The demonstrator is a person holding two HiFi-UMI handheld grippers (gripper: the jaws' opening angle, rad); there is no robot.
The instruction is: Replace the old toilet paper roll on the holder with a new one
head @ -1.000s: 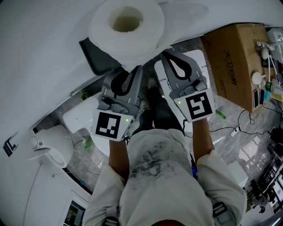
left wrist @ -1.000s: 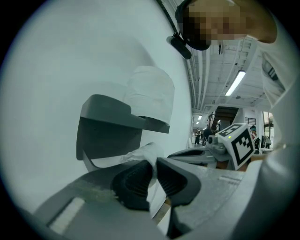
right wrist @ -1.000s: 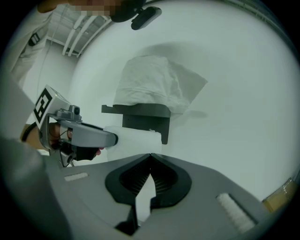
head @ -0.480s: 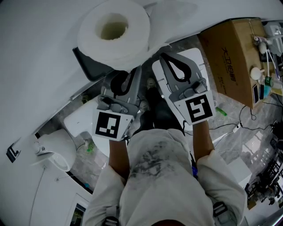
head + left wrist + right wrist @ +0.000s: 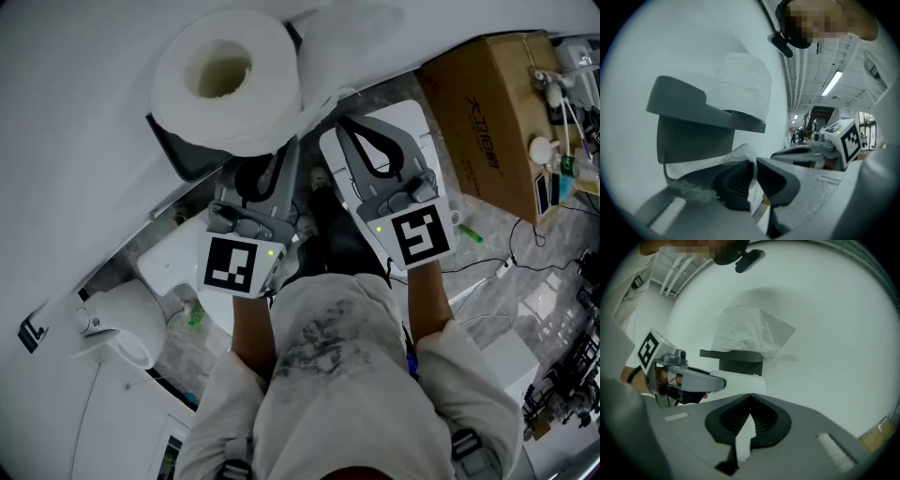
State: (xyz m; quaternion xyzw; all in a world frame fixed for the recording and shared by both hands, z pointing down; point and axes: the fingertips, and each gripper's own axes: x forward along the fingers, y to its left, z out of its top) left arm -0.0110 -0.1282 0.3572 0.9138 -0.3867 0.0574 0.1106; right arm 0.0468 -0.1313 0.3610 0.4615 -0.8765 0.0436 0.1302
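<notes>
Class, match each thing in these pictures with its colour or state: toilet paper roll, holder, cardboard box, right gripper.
Things:
1. toilet paper roll
2. holder
3. cardboard box
4. right gripper

Colour or state:
A. dark grey, fixed to the wall
B. jaws shut together
C. white, resting on the holder's top
D. brown

Pairs: 1-C, 2-A, 3-D, 4-B

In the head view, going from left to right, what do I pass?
White fixture → left gripper → right gripper → box
</notes>
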